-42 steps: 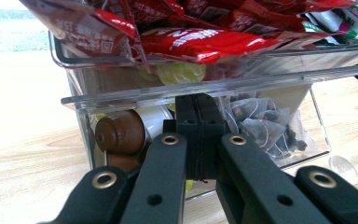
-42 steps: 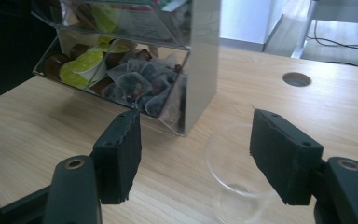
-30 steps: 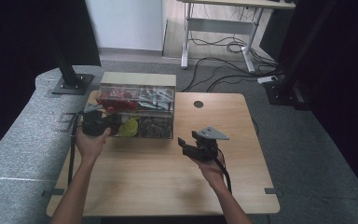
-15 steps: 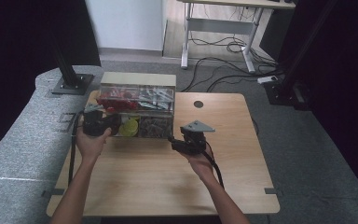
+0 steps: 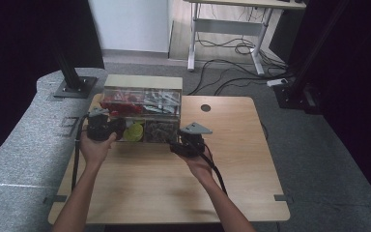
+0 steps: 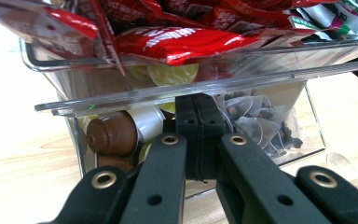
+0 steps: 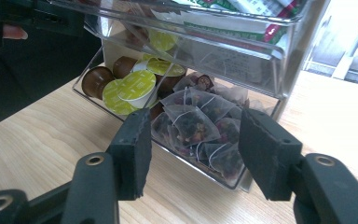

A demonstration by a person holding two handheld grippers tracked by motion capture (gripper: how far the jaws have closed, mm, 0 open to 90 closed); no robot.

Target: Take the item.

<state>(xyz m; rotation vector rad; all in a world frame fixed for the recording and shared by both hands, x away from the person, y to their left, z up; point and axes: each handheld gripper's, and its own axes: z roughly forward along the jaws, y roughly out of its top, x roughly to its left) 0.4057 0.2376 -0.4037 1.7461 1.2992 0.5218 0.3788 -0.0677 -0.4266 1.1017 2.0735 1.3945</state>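
Hovering before tea bag drawer point(image 7: 200, 126), right gripper point(image 7: 193, 140) jaws part-open, just closing, nothing gripped. Left gripper point(image 6: 199, 121) jaws shut, possibly pinching clear drawer wall point(image 6: 168, 93).

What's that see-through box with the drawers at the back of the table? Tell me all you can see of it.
The clear plastic organiser stands upright at the table's far edge. Its upper drawer is heaped with red sachets. The lower drawer, pulled open, is split in two: coffee capsules on one side, pyramid tea bags on the other. The left hand-held gripper is shut at the drawer's front edge; the right hand-held gripper faces the tea bags, open.
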